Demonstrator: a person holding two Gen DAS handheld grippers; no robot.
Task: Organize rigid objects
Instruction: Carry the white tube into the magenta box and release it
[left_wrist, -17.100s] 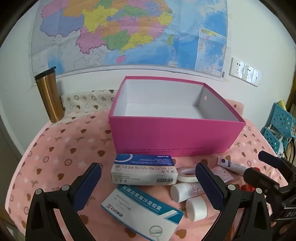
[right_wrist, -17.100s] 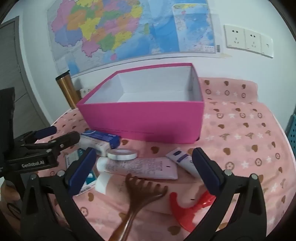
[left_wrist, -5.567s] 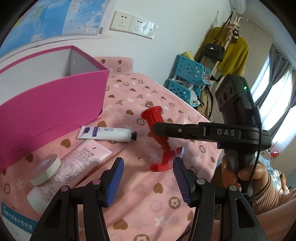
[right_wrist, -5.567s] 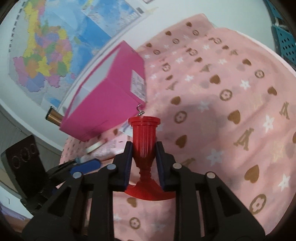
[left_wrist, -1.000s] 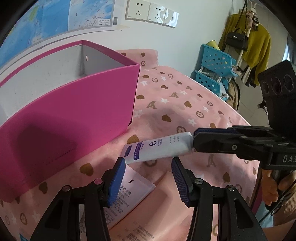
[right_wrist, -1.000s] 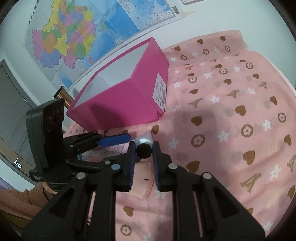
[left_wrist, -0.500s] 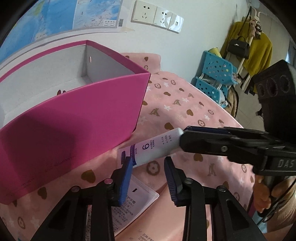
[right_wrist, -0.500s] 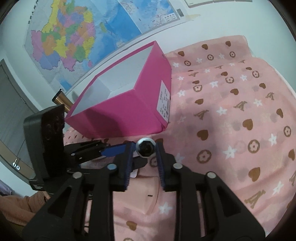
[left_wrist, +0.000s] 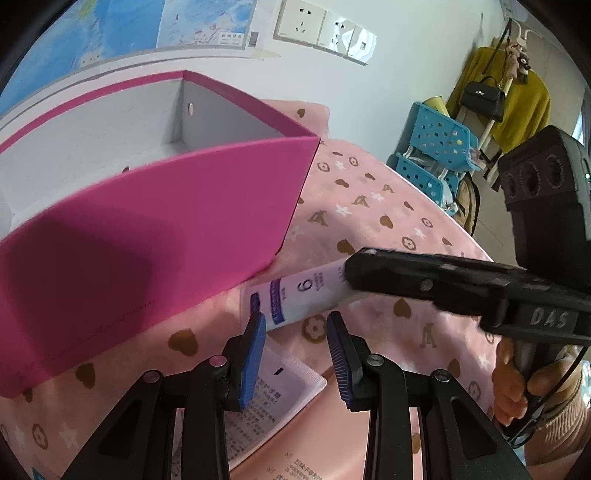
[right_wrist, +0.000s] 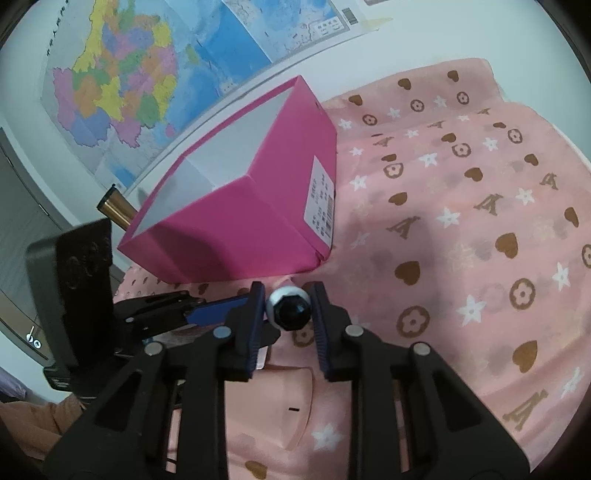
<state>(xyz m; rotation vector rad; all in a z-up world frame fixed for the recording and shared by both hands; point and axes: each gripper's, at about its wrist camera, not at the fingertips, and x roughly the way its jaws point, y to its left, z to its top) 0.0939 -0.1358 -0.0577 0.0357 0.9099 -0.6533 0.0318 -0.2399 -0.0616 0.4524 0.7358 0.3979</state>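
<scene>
A white tube with a blue band and a "6" (left_wrist: 295, 295) is held off the pink cloth. My right gripper (right_wrist: 288, 308) is shut on its dark cap end (right_wrist: 291, 312); it shows from the side in the left wrist view (left_wrist: 347, 271). My left gripper (left_wrist: 295, 354) is partly open and empty, its blue pads either side of the tube's flat end, not clamping it. The open pink box (left_wrist: 166, 206) stands just behind the tube; it also shows in the right wrist view (right_wrist: 236, 221).
A pale pink tube with printed text (left_wrist: 273, 391) lies under my left gripper. A gold tumbler (right_wrist: 114, 210) stands behind the box. Blue baskets (left_wrist: 436, 147) and hanging clothes are off the table's far right. The pink cloth (right_wrist: 480, 258) spreads to the right.
My right gripper has lifted the white tube off the cloth and carried it toward the box. My left gripper has narrowed and come up to the tube's flat end.
</scene>
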